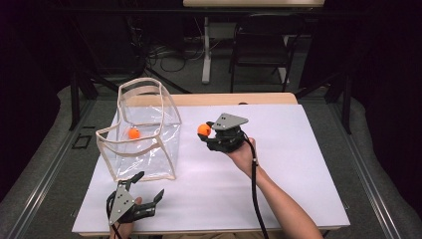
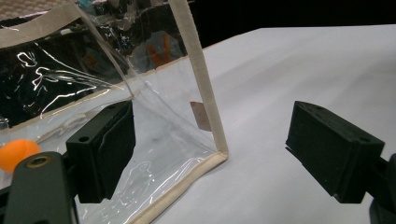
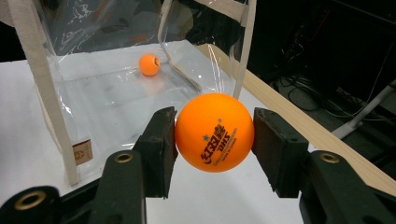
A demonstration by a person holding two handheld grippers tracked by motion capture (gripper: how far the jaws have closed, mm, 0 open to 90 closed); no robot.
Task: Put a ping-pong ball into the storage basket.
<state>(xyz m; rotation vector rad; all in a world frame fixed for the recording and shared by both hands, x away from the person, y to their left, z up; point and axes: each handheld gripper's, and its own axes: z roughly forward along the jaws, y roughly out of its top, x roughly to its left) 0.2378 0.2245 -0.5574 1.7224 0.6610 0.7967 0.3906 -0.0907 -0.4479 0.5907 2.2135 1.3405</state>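
A clear plastic bag (image 1: 144, 149) with cream trim stands open on the left of the white table (image 1: 288, 179). One orange ball (image 1: 133, 133) lies inside it, also visible through the plastic (image 2: 16, 153) (image 3: 149, 64). My right gripper (image 1: 206, 133) hangs just right of the bag, shut on a second orange ball (image 1: 204, 130) (image 3: 215, 132) that sits squarely between the pads. My left gripper (image 1: 148, 187) stands open near the table's front edge, just in front of the bag's near corner (image 2: 219, 154), with nothing between its pads.
A wooden strip (image 1: 224, 98) runs along the table's far edge. Behind it stand a chair (image 1: 261, 50) and a white table leg (image 1: 205, 50), with cables on the floor. The right half of the table is bare white surface.
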